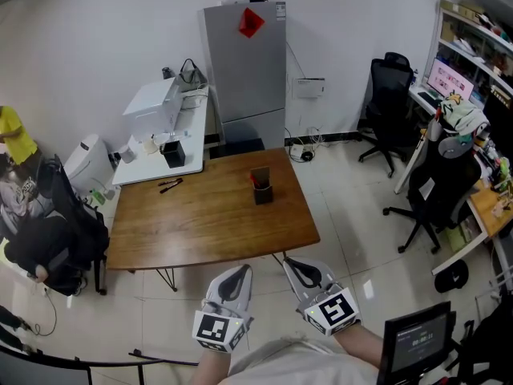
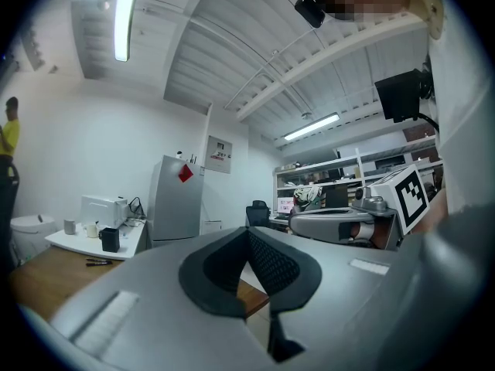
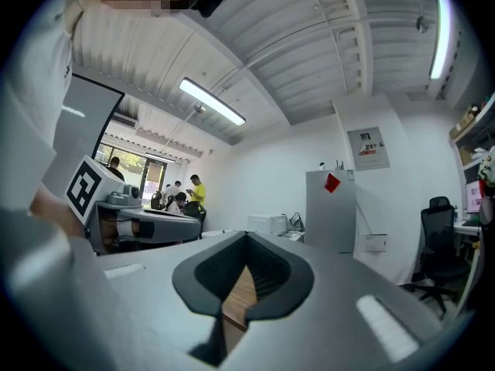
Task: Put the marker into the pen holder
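A dark pen holder [image 1: 262, 189] with something red in it stands right of centre on the brown wooden table [image 1: 200, 231]. Two black markers [image 1: 170, 185] lie at the table's far left; the left gripper view shows these markers [image 2: 99, 262] small at its left edge. Both grippers hang off the table's near edge, well short of the markers and the holder. My left gripper [image 1: 239, 273] is shut with nothing in it, its tips meeting [image 2: 249, 238]. My right gripper [image 1: 295, 265] is likewise shut and empty [image 3: 247, 242].
A white side desk [image 1: 156, 163] behind the table carries a printer [image 1: 152, 103] and a black box [image 1: 173, 155]. A grey fridge [image 1: 244, 70] stands at the back wall. Office chairs [image 1: 437, 191] stand to the right, and a dark chair [image 1: 56, 231] at the table's left.
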Demonstrator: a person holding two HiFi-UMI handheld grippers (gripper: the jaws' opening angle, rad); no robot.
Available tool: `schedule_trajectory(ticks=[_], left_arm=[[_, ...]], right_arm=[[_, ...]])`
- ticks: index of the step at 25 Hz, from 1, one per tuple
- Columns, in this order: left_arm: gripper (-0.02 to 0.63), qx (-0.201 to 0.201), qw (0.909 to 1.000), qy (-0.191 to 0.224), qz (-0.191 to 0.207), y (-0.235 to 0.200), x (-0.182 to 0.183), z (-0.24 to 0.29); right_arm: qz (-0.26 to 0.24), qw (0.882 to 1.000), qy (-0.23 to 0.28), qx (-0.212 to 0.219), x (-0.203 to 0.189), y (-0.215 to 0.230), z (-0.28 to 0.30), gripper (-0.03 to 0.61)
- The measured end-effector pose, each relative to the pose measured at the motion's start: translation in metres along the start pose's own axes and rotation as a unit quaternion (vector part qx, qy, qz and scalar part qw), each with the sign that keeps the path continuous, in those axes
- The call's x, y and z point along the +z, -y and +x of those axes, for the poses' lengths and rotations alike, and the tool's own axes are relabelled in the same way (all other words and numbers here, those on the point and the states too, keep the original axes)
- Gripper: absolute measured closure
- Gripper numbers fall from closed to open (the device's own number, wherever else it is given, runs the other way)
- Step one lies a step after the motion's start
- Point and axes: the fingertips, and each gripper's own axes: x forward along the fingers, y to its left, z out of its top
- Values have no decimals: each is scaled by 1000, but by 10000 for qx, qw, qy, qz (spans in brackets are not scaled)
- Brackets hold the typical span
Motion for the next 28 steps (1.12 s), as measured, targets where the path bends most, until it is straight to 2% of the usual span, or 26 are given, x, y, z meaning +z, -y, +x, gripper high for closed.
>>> schedule_trajectory(ticks=[13,28], left_arm=[[598,60,10000,-70,-29,2,-14,-1],[598,307,9994,-95,-116,-5,-15,-10]], right_arm=[[-64,9999,-54,-77,-7,4,-4,577],[-71,9999,-103,99,-10,-2,1,577]])
